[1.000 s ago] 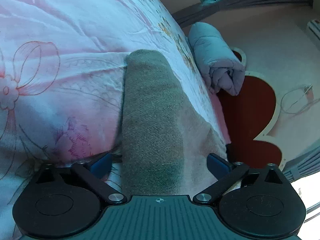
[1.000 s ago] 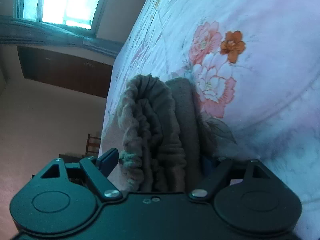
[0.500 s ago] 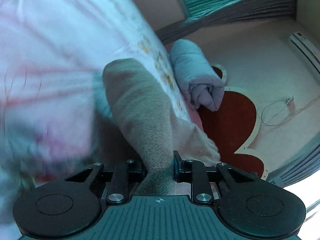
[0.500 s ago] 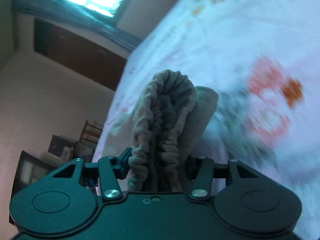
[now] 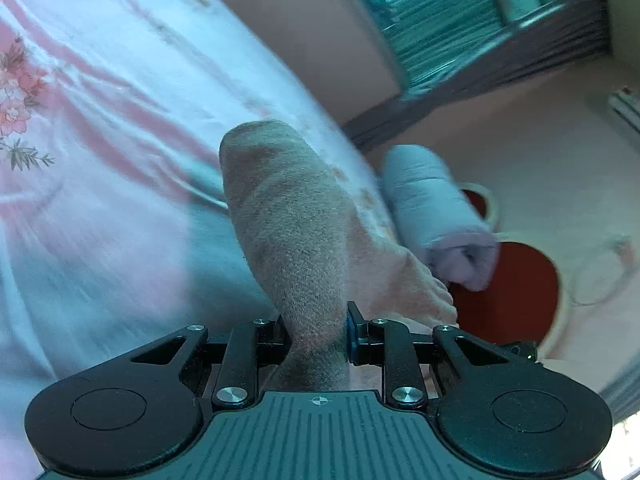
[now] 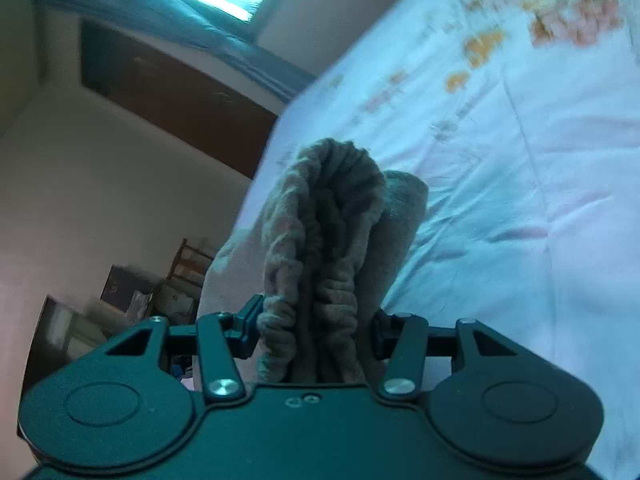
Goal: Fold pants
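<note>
The grey-brown pants point(image 5: 292, 232) are lifted off the floral bedsheet point(image 5: 100, 128). My left gripper point(image 5: 316, 332) is shut on a smooth folded part of the pants, which stands up between its fingers. My right gripper point(image 6: 316, 332) is shut on the gathered elastic waistband of the pants point(image 6: 328, 232), bunched in ridges between its fingers. The rest of the pants hangs below and is hidden by the gripper bodies.
A rolled pale blanket point(image 5: 436, 216) lies at the bed's edge beside a red heart-shaped headboard point(image 5: 508, 292). A window with curtains point(image 5: 448, 24) is beyond. In the right wrist view a dark wooden cabinet point(image 6: 168, 92) and a chair with clutter point(image 6: 176, 276) stand past the bed's edge.
Both grippers closed on the pants, the left on the folded part and the right on the waistband, then lifted them off the bed. Both views now tilt away from the sheet.
</note>
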`<state>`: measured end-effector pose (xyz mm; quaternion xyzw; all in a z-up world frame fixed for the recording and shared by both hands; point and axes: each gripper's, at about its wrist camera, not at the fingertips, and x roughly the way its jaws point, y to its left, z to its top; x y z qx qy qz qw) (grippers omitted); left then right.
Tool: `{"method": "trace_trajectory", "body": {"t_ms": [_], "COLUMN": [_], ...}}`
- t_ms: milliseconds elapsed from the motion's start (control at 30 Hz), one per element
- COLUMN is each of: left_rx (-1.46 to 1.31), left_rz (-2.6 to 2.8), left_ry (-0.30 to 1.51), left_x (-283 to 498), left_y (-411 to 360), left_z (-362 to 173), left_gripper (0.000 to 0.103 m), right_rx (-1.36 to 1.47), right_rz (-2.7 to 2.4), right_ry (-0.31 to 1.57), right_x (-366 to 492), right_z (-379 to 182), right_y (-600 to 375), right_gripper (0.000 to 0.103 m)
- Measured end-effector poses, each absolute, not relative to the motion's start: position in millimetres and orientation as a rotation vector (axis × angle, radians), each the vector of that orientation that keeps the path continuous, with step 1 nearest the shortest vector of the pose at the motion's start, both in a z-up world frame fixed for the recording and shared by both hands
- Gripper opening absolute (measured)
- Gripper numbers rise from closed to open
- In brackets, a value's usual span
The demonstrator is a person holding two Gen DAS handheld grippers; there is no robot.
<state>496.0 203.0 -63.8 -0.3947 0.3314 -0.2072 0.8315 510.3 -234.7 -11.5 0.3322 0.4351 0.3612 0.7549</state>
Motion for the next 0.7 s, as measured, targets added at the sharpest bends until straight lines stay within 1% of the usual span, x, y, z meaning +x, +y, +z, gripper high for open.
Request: {"method": "trace_trajectory", "body": {"t_ms": [67,100,133,200,267,300,367,400,433,500,567,633,700], "left_rx": [-0.812,-0.812,-0.833,-0.888,-0.903,-0.906,-0.923,-0.94,-0.939,-0.848,-0.729,-0.575,-0.412], "left_rz": [-0.379,-0.365,-0.394,-0.427,-0.443,-0.442,-0.406,-0.39,-0.37,-0.307,-0.263,-0.189,-0.102], "left_ry": [0.757,0.78,0.744,0.688,0.667,0.669,0.682,0.672,0.649,0.6,0.595,0.629,0.677], "left_x": [514.1,520.3,520.2,517.8,517.2,517.3,514.6,507.1,499.6,482.2,463.2,448.6,436.6], "left_y": [205.0,205.3,206.7,210.3,211.1,210.9,212.2,216.7,220.5,221.3,218.1,202.6,186.5], "left_z": [-91.1,-107.4,-118.8,-129.3,-129.8,-128.8,-120.1,-114.0,-102.8,-72.3,-47.9,-33.5,-30.9], "left_gripper": [0.027,0.037,0.039,0.039,0.041,0.043,0.058,0.083,0.103,0.103,0.103,0.103,0.103], "right_rx": [0.694,0.683,0.719,0.756,0.724,0.706,0.679,0.676,0.684,0.643,0.581,0.474,0.375], "right_rz": [0.741,0.683,0.681,0.722,0.733,0.745,0.745,0.726,0.695,0.588,0.584,0.59,0.567], "right_ry": [0.987,1.033,1.042,0.987,0.977,0.975,0.996,1.001,0.984,0.916,0.837,0.807,0.807], "right_x": [525.6,530.6,532.8,528.7,524.0,520.8,521.3,521.7,520.3,505.0,483.7,464.6,451.5], "right_z": [-39.9,-58.8,-75.1,-81.7,-77.8,-76.5,-68.8,-62.0,-53.4,-30.4,-5.7,12.8,18.9], "right_y": [-228.2,-226.6,-227.5,-230.6,-227.2,-226.6,-226.1,-228.0,-235.2,-251.8,-258.1,-250.7,-234.1], "right_gripper": [0.052,0.058,0.062,0.065,0.07,0.073,0.074,0.08,0.084,0.088,0.088,0.088,0.089]}}
